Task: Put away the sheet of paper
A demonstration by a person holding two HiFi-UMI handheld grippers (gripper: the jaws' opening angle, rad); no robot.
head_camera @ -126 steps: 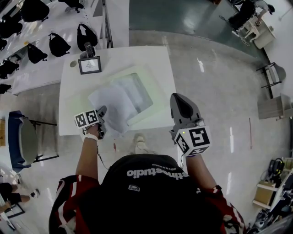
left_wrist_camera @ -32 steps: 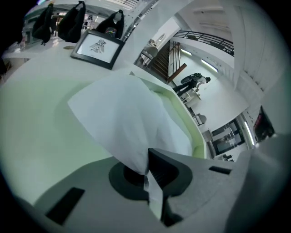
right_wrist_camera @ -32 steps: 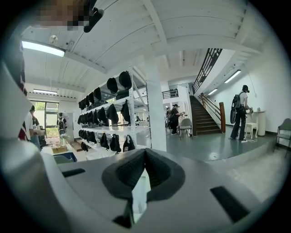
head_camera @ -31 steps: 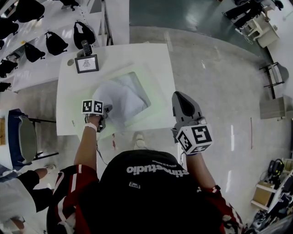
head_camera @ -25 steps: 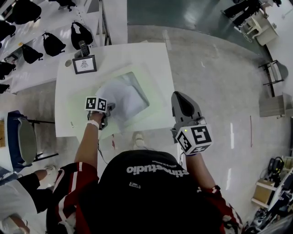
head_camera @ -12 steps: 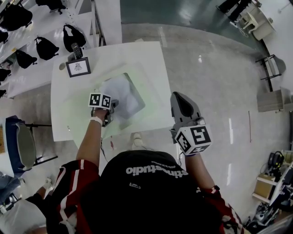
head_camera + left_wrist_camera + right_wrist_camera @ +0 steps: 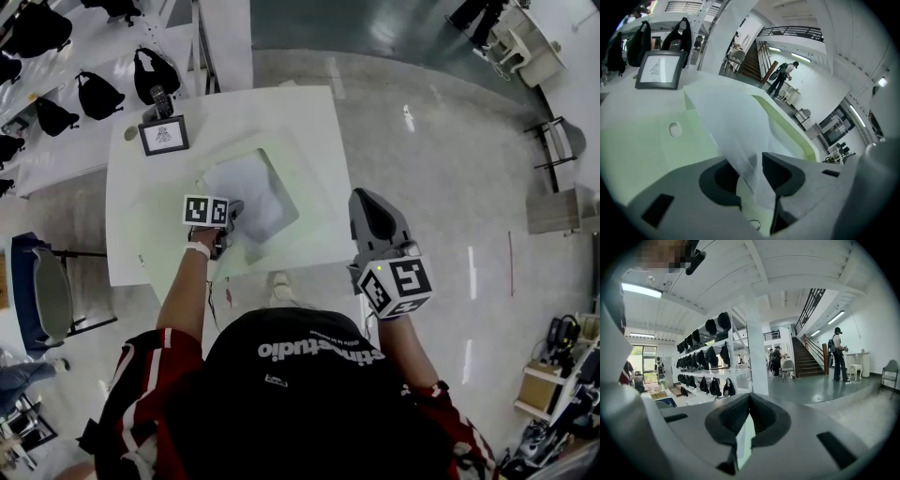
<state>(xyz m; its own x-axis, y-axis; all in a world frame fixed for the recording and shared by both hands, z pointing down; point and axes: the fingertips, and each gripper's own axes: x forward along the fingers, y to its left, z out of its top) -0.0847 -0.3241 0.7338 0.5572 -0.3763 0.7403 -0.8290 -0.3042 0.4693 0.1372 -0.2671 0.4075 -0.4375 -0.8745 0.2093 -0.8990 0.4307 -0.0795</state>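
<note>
The sheet of paper (image 7: 248, 187) lies in the recess of a pale green tray (image 7: 314, 202) that sits on the middle of the white table (image 7: 281, 112). The sheet's far part rests flat in the tray, and its near edge rises out of it toward the tray's near left corner.

That raised edge runs up between the jaws of the left gripper (image 7: 230, 216), which tilts down over the tray's near rim. In the left gripper view the jaws have just been opening. They now stand apart, with the thin white sheet (image 7: 736, 126) hanging loosely in the gap (it looks to brush the right-hand pad, though nothing pinches it). The left gripper (image 7: 751, 161) is therefore released, with the paper between its jaws but not gripped.

The right gripper (image 7: 367, 202) is held off the table's right edge, well apart from the tray and the paper. Its jaws are closed together on nothing (image 7: 749, 401).

A small framed picture (image 7: 161, 136) stands near the table's far left corner.
</note>
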